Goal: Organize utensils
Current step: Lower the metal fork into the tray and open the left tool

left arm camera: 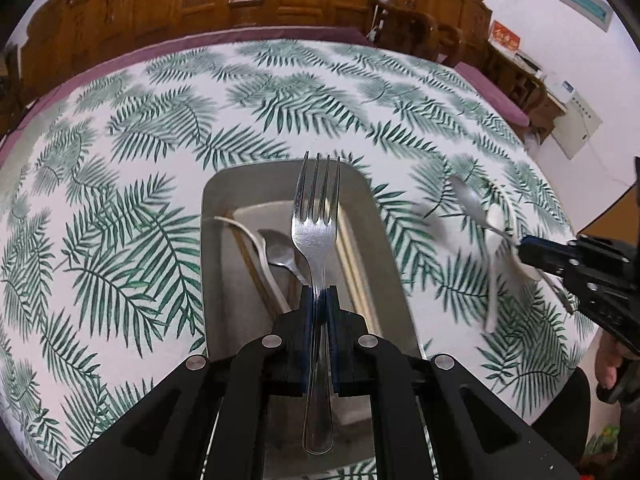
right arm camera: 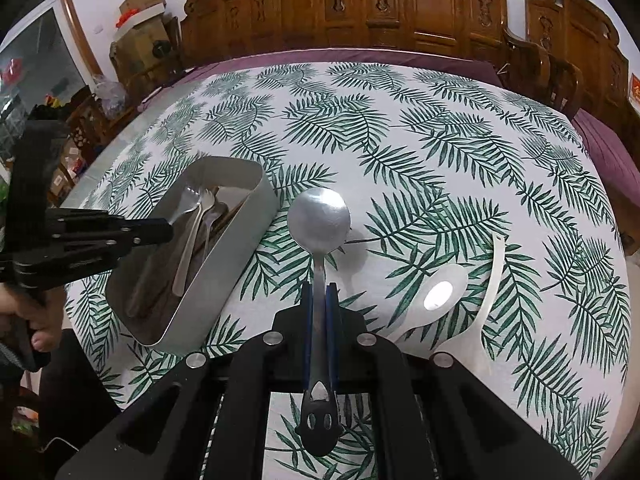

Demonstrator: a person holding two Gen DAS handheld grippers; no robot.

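**Now: fork over the tin, spoon lifted beside it**

Left wrist view: the left gripper (left arm camera: 319,292) has its blue pads clamped on the handle of a steel fork (left arm camera: 316,232), tines pointing away, held above the metal tin (left arm camera: 224,200). Inside the tin lie a spoon (left arm camera: 280,252) and other pale handles. Off to the right, the right gripper (left arm camera: 524,250) grips a blurred spoon over the leaf-print tablecloth (left arm camera: 140,160).

Right wrist view: the right gripper (right arm camera: 319,292) is pinched tight on the stem of a round-bowled spoon (right arm camera: 319,218), held clear of the cloth just right of the tin (right arm camera: 244,220). A white ladle-like spoon (right arm camera: 436,292) and a white spatula (right arm camera: 490,292) lie on the cloth to the right. The left gripper (right arm camera: 170,229) reaches over the tin.
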